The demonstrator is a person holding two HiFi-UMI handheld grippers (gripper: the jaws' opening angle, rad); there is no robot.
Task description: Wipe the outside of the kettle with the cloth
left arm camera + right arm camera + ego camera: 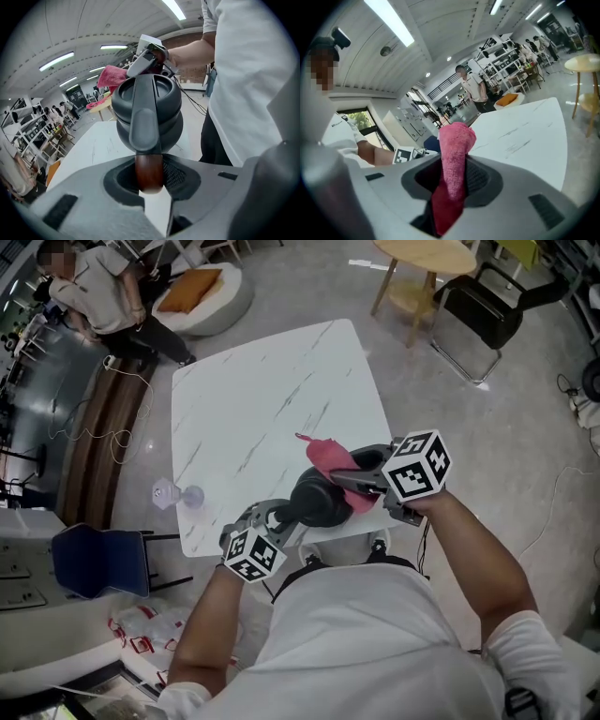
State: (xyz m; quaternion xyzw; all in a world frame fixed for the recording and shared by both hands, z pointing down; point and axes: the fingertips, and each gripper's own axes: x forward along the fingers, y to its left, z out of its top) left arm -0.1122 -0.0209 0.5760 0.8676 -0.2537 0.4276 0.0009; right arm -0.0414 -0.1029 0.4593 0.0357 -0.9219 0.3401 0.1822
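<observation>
**Wiping step: cloth brought to the raised kettle**

Left gripper (150,185) is part-closed, clamped on the wooden handle of the kettle (319,498), which is held up at the near edge of the table (262,399). Right gripper (452,187) pinches the pink cloth (454,154) by the kettle's far upper side; contact unclear. Next, probably: press the cloth to the shell and sweep around it.
</observation>
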